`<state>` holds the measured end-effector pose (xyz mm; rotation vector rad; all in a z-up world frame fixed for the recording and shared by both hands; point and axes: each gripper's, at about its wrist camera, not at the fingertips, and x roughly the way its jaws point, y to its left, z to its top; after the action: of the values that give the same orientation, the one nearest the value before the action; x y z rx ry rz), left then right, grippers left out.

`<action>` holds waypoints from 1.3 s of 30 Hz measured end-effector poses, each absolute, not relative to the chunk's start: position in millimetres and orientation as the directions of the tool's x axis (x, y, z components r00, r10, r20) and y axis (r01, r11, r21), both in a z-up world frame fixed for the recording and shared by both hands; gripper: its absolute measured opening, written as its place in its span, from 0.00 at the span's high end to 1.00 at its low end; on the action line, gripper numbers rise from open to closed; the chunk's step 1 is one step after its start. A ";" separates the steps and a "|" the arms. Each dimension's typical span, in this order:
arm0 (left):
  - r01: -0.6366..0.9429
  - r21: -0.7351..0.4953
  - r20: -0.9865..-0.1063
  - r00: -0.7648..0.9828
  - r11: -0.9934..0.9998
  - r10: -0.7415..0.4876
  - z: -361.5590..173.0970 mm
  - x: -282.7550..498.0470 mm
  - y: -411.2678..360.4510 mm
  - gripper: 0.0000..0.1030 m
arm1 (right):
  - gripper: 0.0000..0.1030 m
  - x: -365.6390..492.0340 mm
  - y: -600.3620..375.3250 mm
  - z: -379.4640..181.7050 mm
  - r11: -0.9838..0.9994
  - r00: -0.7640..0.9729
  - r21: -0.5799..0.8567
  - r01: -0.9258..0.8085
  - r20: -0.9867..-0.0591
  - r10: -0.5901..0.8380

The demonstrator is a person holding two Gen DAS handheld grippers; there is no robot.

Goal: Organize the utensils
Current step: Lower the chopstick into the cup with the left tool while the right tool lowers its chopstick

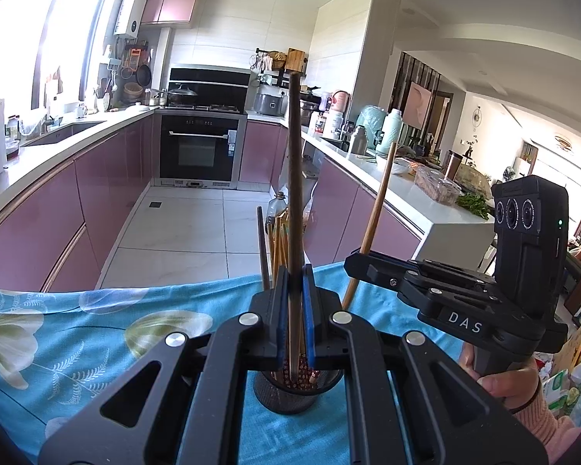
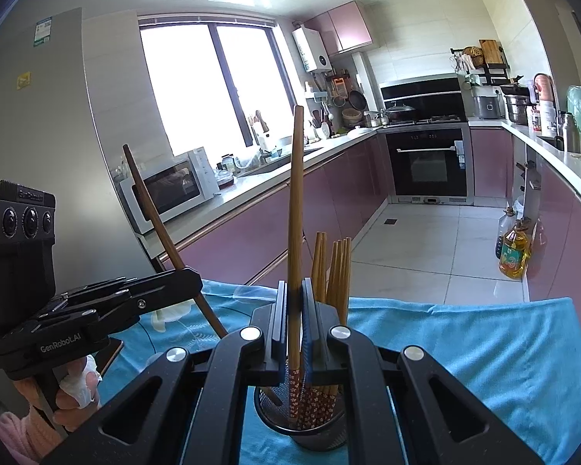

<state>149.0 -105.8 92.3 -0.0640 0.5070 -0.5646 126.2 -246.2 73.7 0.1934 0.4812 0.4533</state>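
Note:
A black mesh cup (image 1: 290, 395) (image 2: 317, 426) stands on the blue flowered cloth (image 1: 97, 329) and holds several bamboo chopsticks (image 1: 279, 244) (image 2: 339, 271) with red patterned ends. My left gripper (image 1: 294, 275) hovers just above the cup, shut on a dark brown chopstick (image 1: 294, 174) that stands upright with its lower end inside the cup. My right gripper (image 2: 294, 286) is shut on a lighter chopstick (image 2: 295, 201), also upright, red end down in the cup. Each gripper shows in the other's view: the right one (image 1: 354, 261) with its chopstick (image 1: 375, 213), the left one (image 2: 193, 275) with its chopstick (image 2: 155, 213) leaning.
The cloth-covered table ends just beyond the cup, with tiled kitchen floor (image 2: 406, 240) behind. Pink cabinets and counters run along both sides. A microwave (image 2: 166, 190) sits at the left and oil bottles (image 2: 515, 250) stand on the floor at the right. A hand (image 1: 503, 383) holds each gripper handle.

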 end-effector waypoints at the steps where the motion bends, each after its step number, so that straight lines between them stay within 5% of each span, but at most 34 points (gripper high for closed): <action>1: 0.496 -0.195 -0.443 0.725 0.846 -0.527 92.6 150.3 -106.3 0.93 | 0.94 127.0 -246.3 72.9 0.884 0.790 0.283 -0.372 -0.404 0.462; 39: 0.479 -0.206 -0.506 0.694 0.853 -0.512 70.8 168.0 -110.5 0.93 | 0.94 143.9 -248.8 42.6 0.893 0.764 0.301 -0.335 -0.468 0.444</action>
<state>168.0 -110.5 70.8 -0.0594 0.5829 -0.5534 143.9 -248.8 42.6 0.2050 0.5583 0.4263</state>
